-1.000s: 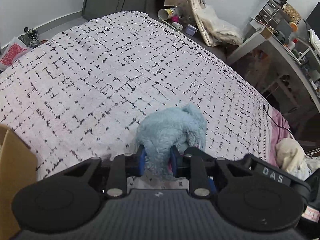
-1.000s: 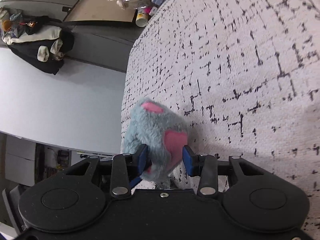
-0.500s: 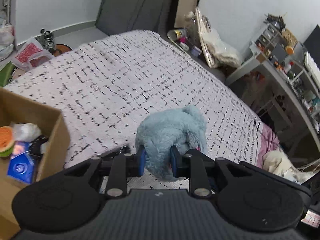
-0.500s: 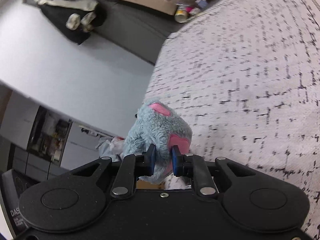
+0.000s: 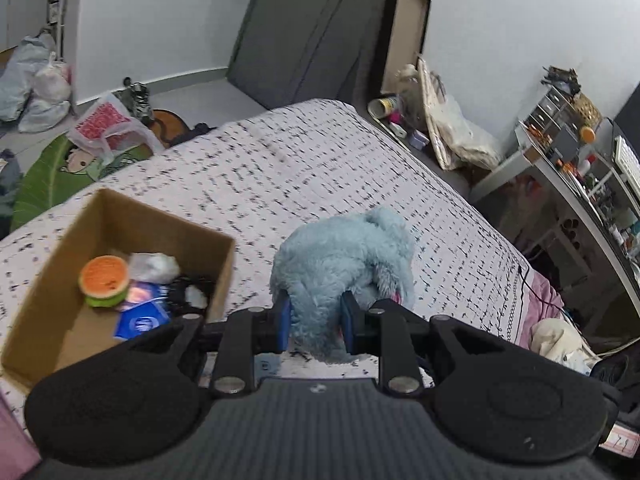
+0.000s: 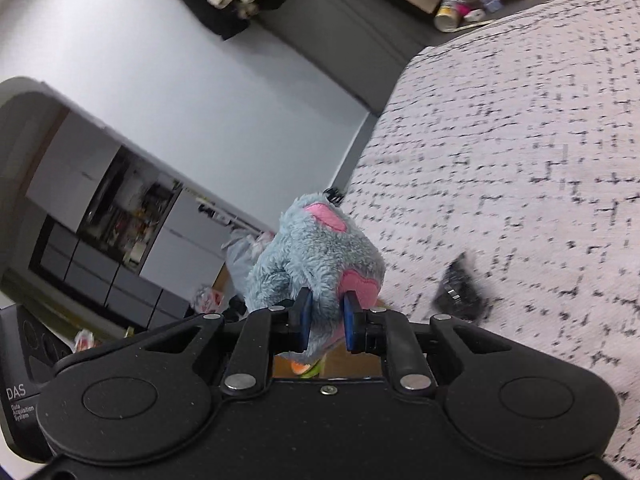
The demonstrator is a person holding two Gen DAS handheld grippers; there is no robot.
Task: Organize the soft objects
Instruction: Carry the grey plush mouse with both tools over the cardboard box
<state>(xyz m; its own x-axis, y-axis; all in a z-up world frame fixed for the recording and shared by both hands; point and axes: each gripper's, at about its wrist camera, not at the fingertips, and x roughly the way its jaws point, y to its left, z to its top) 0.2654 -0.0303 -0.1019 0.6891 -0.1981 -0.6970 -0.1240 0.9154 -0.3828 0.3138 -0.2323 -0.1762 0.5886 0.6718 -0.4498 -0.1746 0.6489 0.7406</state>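
Both grippers, left [image 5: 314,326] and right [image 6: 325,326], have lifted the blue plush [image 5: 344,268] off the bed [image 5: 288,168], fingers clamped on it. An open box [image 5: 132,216] has come into view just left, likely its destination.

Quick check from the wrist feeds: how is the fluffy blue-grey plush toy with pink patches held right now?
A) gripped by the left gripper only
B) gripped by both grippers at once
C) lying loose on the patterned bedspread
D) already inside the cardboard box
B: the left gripper and the right gripper are each shut on the fluffy blue-grey plush toy, beside the cardboard box, not in it.
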